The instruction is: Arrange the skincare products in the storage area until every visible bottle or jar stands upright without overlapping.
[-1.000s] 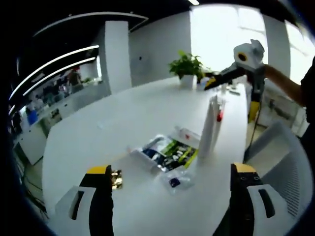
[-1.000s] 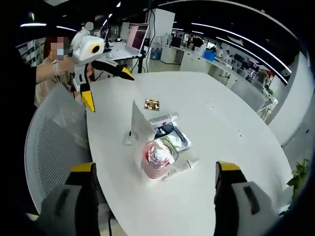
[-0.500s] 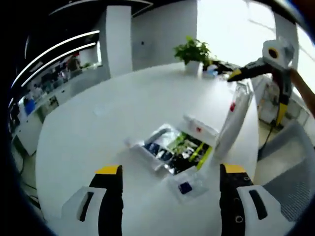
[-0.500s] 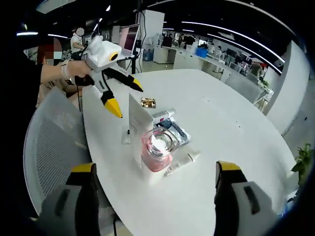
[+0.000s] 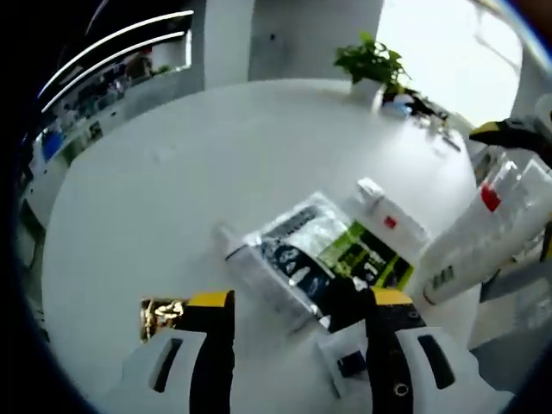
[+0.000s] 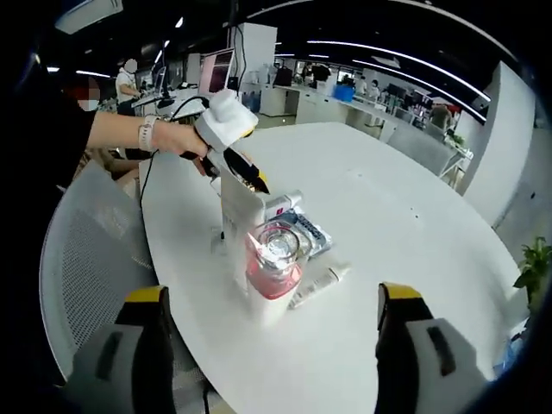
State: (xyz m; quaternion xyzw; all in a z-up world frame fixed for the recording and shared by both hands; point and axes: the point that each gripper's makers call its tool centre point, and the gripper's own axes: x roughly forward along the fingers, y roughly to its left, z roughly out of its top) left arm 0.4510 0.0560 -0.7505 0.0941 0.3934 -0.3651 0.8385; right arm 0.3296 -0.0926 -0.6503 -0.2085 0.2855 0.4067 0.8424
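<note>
Inventory, both of my grippers over the round white table (image 6: pixel 414 224).

- Left gripper (image 5: pixel 297 345): my jaws apart, nothing between the tips. They straddle the near end of a flat silver-and-green foil sachet pack (image 5: pixel 332 254), lying down. A white tube w/ red mark (image 5: pixel 388 216) lies along its far side.
- Small gold-foil square (image 5: pixel 159 315): flat, just left of my left jaw.
- Small clear packet w/ dark label (image 5: pixel 349 366): flat, near my right jaw, partly hidden.
- Tall white bottle w/ red cap detail (image 5: pixel 483 237): right of the pack, leaning in this view; can't tell if truly upright.
- Right gripper (image 6: pixel 267 345): my jaws wide apart, holding nothing, well back from the items.
- Pink clear-topped jar (image 6: pixel 276 259): upright, beside a white upright carton (image 6: pixel 241 216). Slim white tube (image 6: pixel 317 285) lies flat to its right.
- Free room: table bare to far and right in right gripper view; the near-left edge is close, w/ grey mesh chair (image 6: pixel 95 250) beyond.
- Room: open office, white pillar (image 6: pixel 504 155), potted plant (image 5: pixel 371 60) at far table edge.
</note>
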